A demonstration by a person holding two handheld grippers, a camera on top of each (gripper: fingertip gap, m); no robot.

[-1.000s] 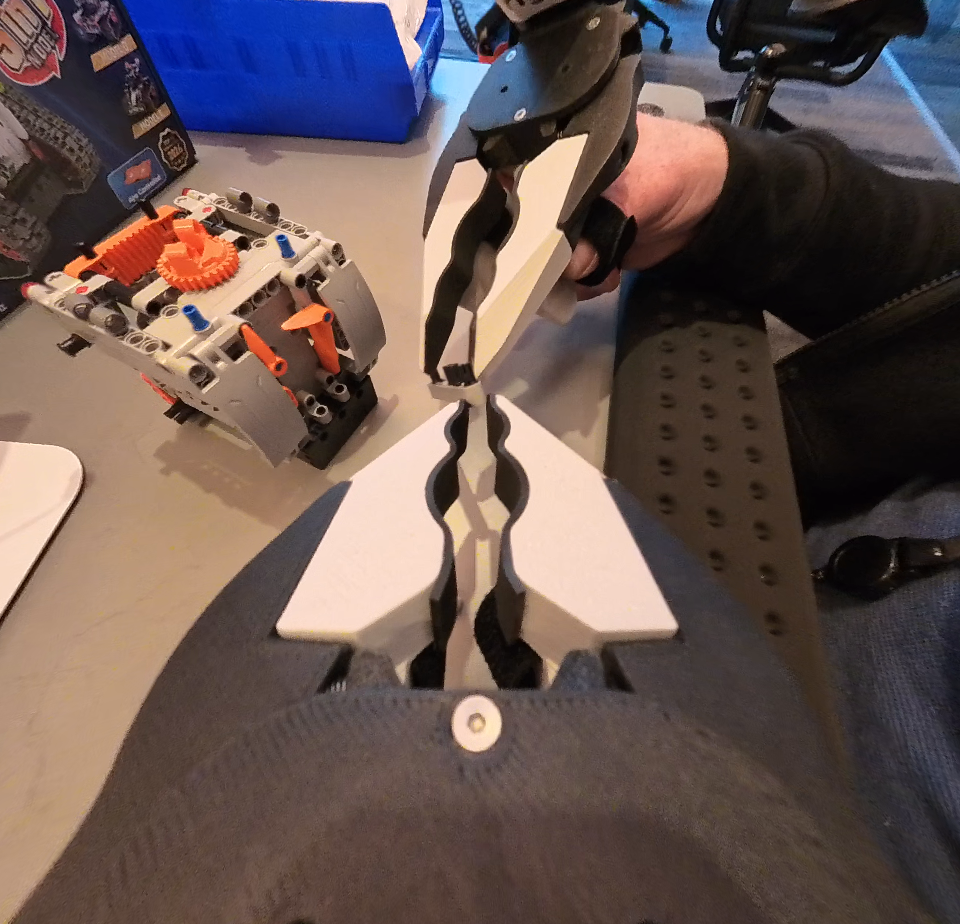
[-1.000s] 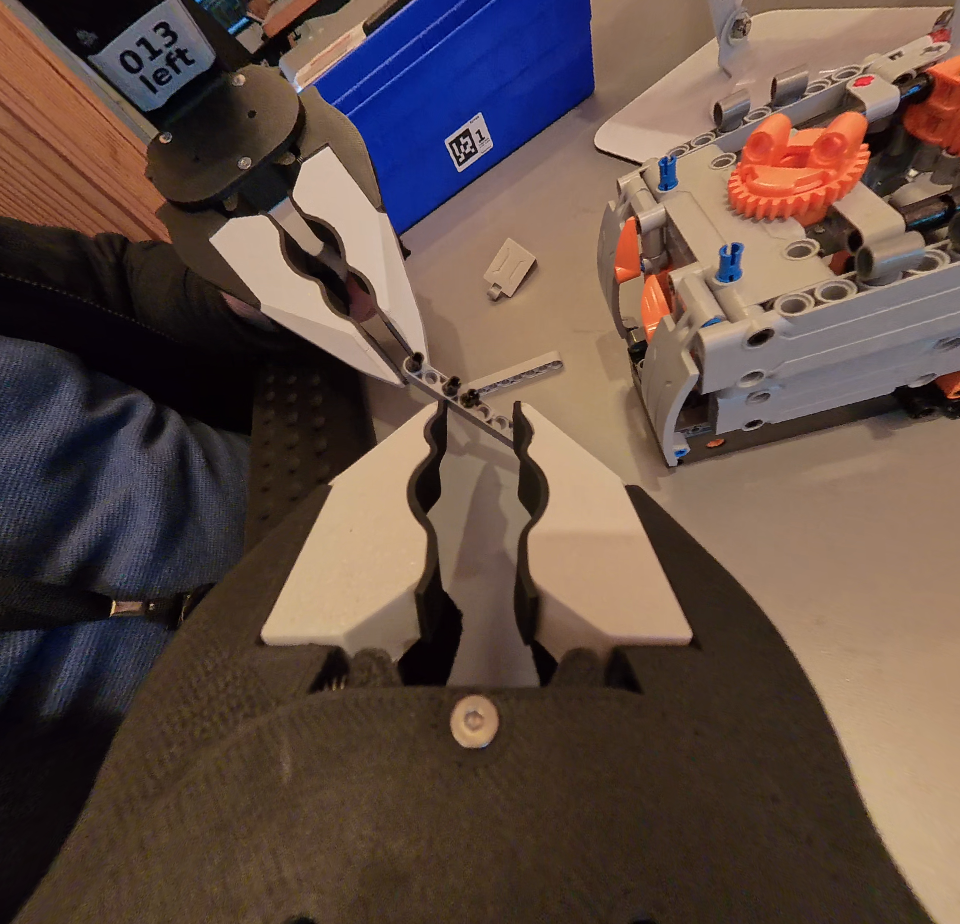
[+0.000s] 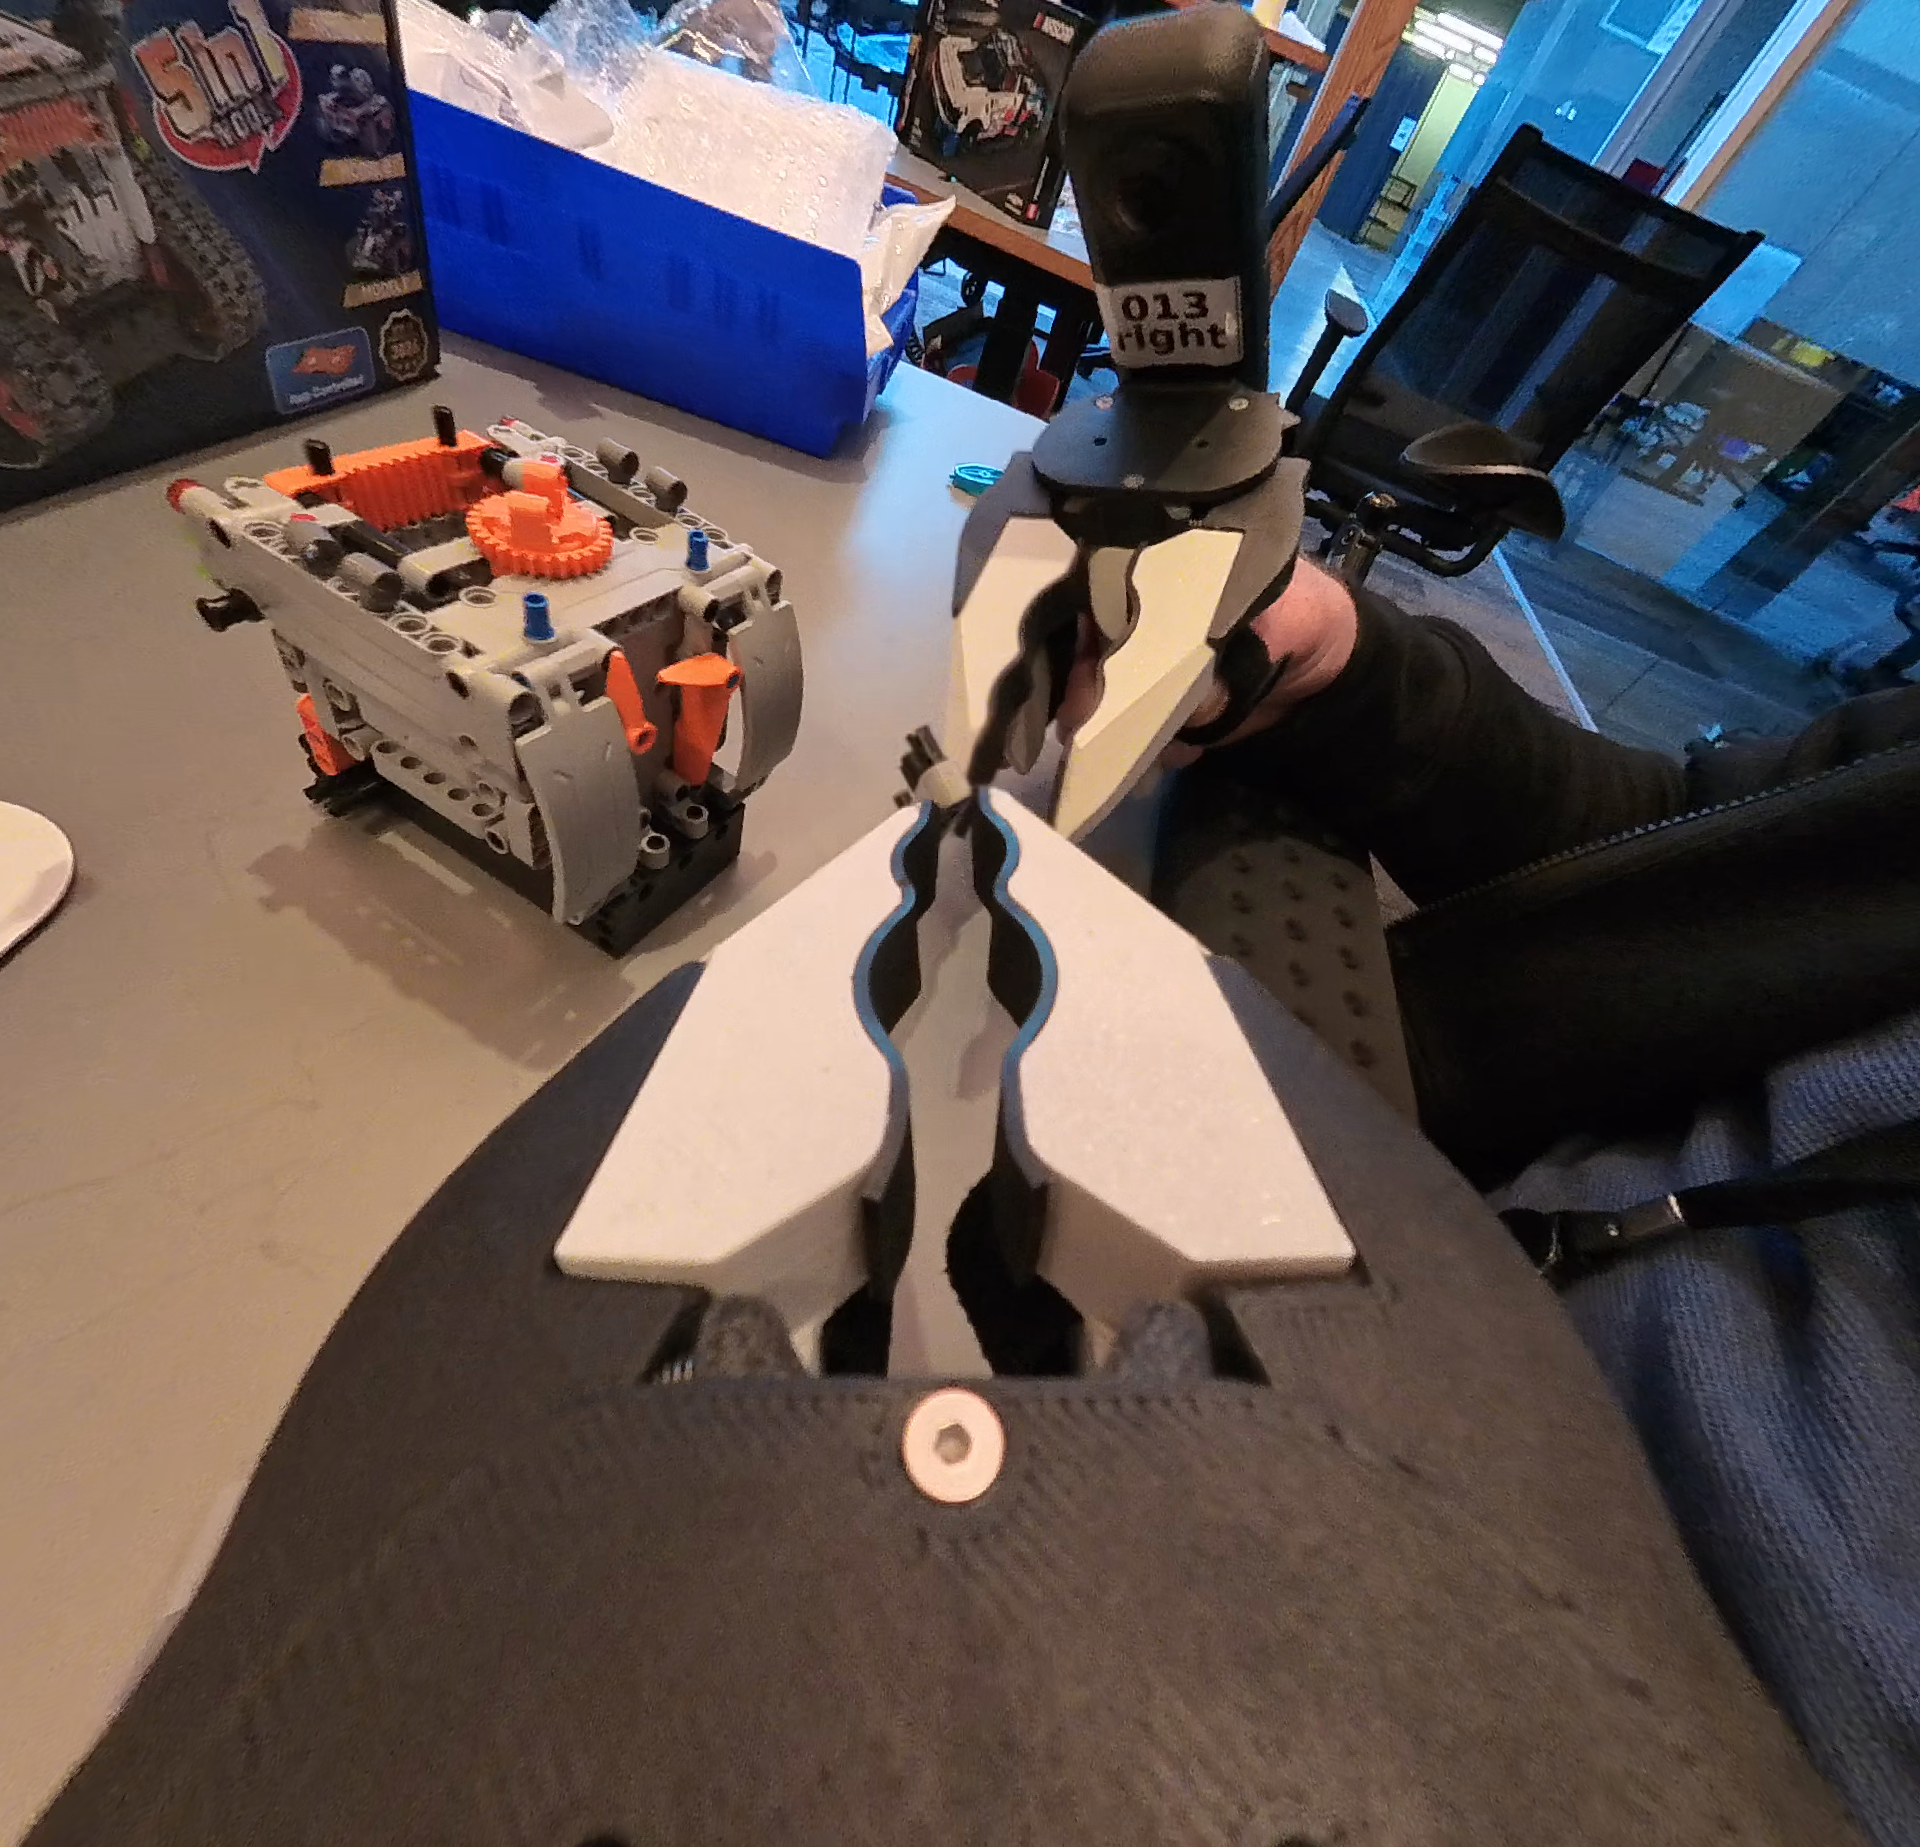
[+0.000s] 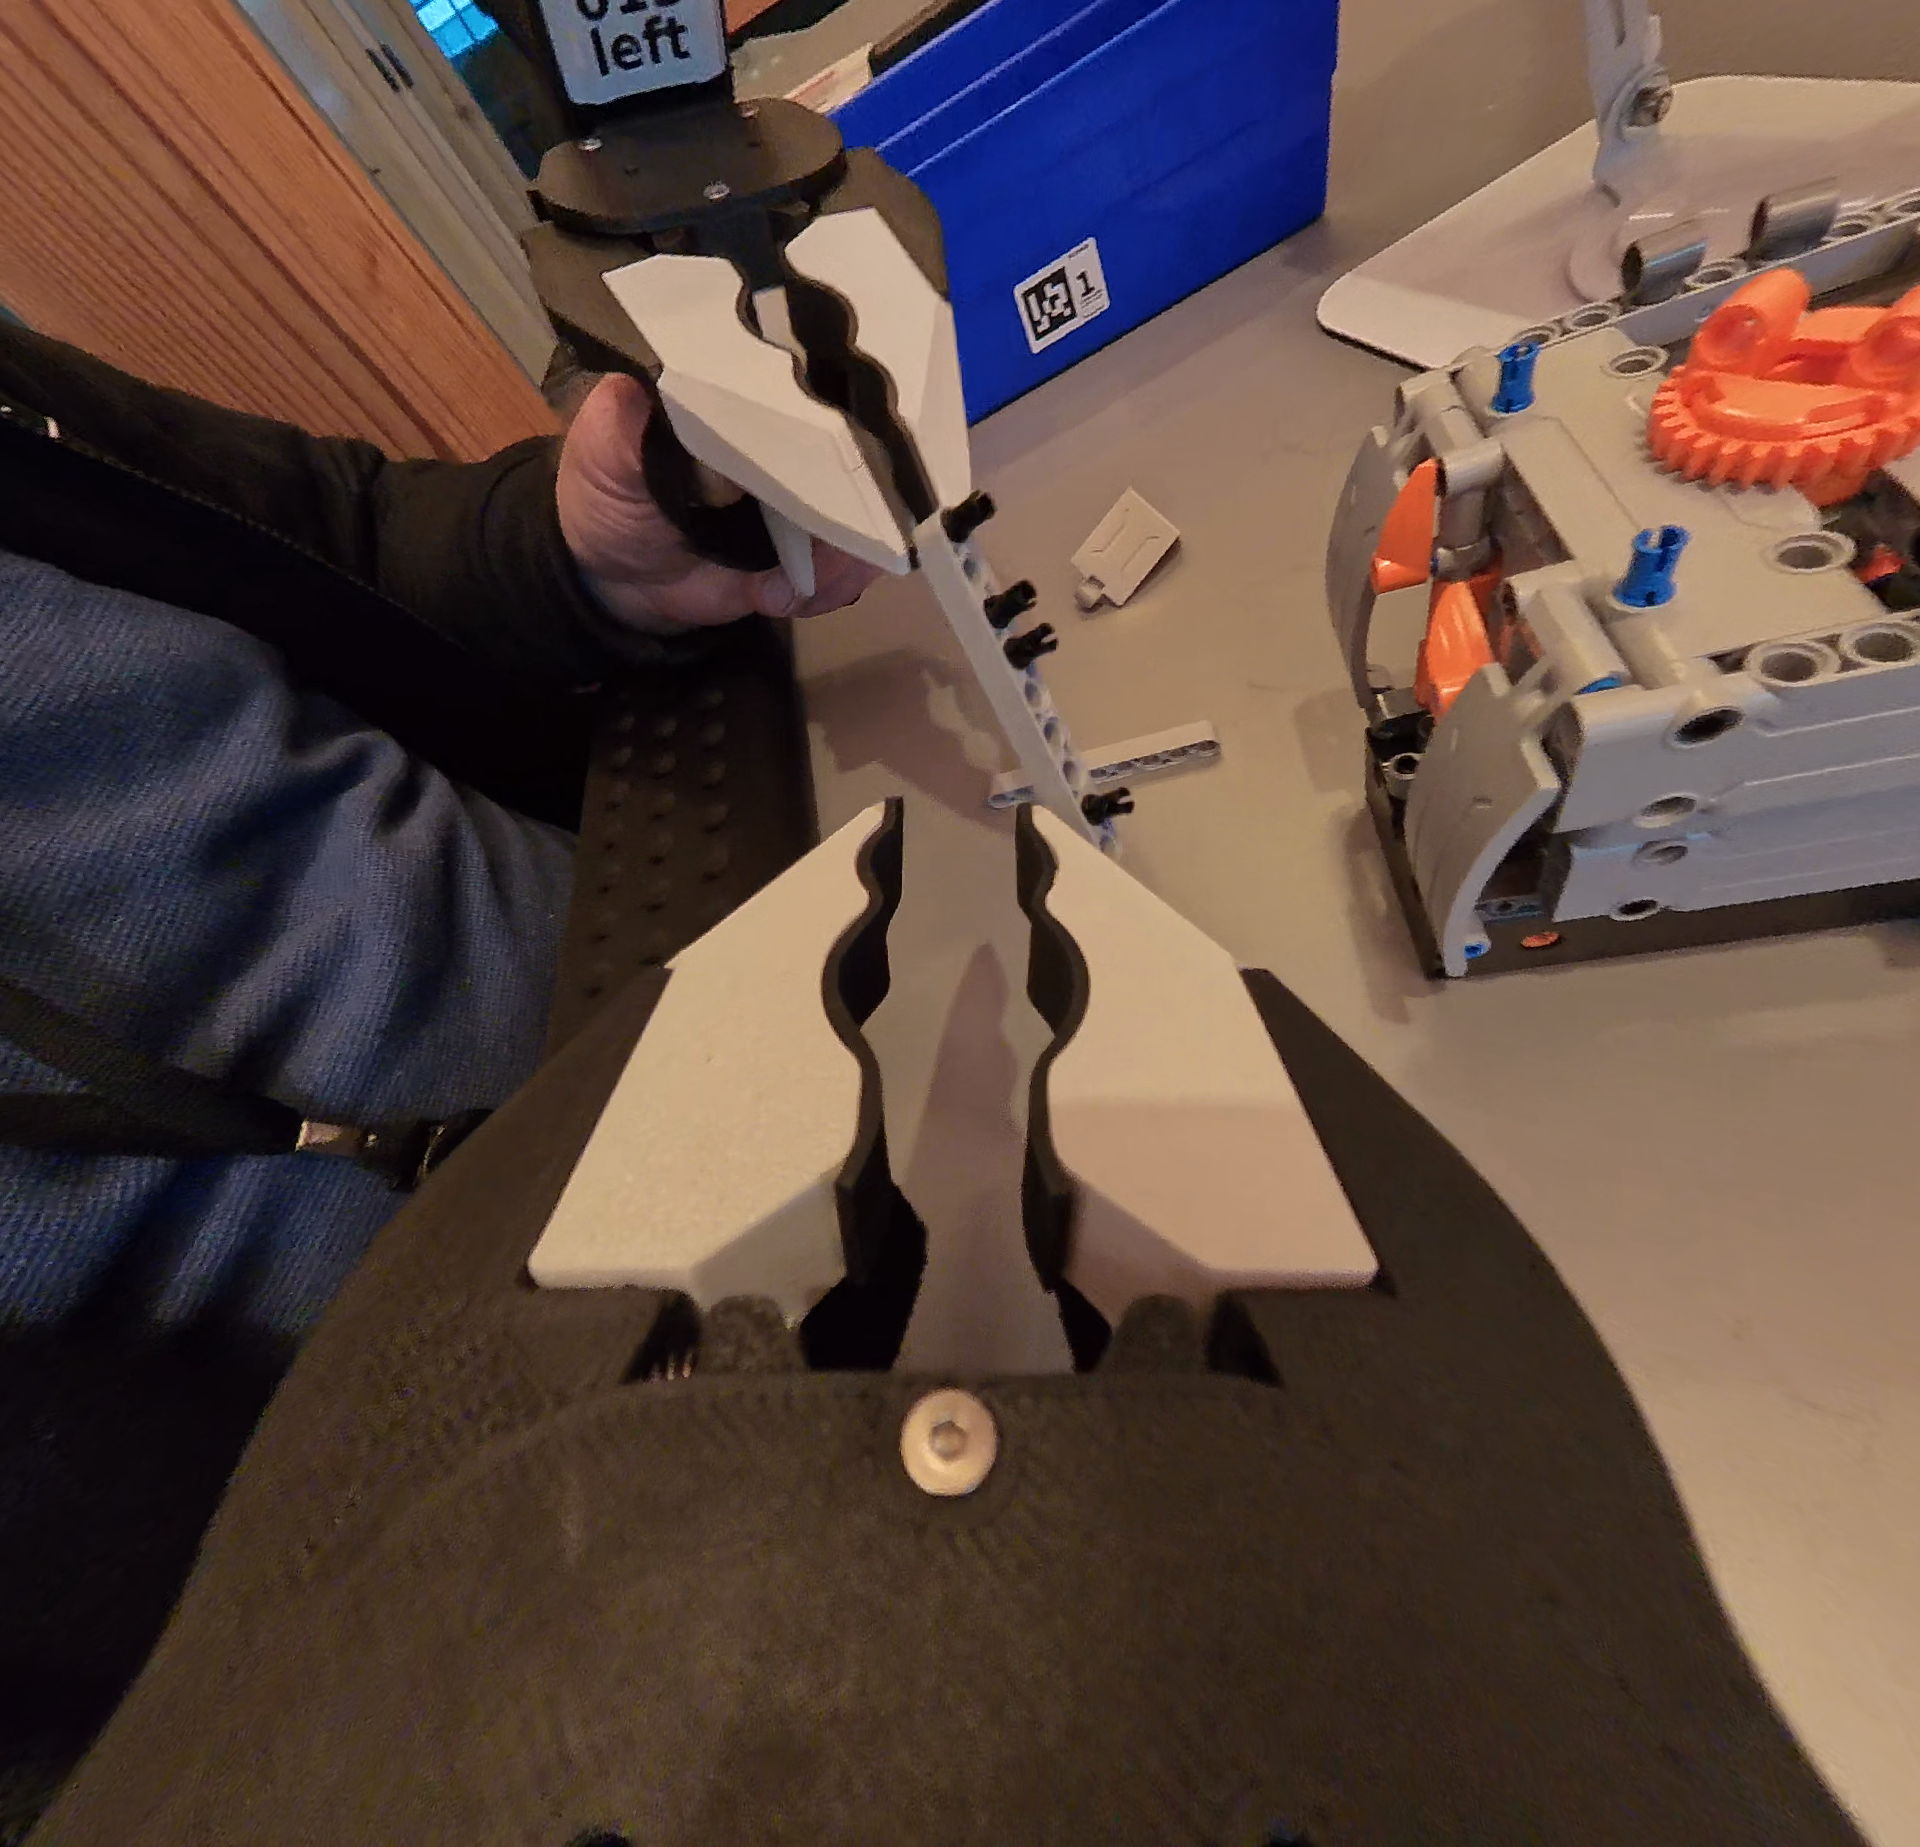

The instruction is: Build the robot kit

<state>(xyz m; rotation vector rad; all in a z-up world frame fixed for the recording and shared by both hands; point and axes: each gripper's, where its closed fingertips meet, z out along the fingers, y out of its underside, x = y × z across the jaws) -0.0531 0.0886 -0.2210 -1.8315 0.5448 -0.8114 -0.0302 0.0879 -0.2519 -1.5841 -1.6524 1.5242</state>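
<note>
My left gripper (image 3: 951,815) is shut on one end of a long light-grey beam (image 4: 1013,685) with several black pins in its holes. It holds the beam in the air, slanting down toward my right gripper (image 4: 964,815). The left gripper also shows in the right wrist view (image 4: 904,540), held by a hand. My right gripper's jaws stand a little apart with nothing between them. The beam's lower end, with a black pin (image 4: 1107,805), lies just past the right fingertip (image 4: 1049,841). In the left wrist view the beam (image 3: 933,774) appears end-on, with the right gripper (image 3: 987,758) just beyond it.
A grey, orange and black brick model (image 3: 499,675) with an orange gear stands on the grey table (image 3: 208,1070); it also shows in the right wrist view (image 4: 1662,675). A loose grey beam (image 4: 1153,758) and a small grey panel (image 4: 1127,550) lie near a blue bin (image 4: 1122,135). A toy box (image 3: 187,187) stands at the back left. Spacing between my two grippers at the tips: around 5 cm.
Both grippers have risen and tilted up. The beam now slants more steeply. Its near end was between the right gripper's fingertips; now it lies just outside the right fingertip.
</note>
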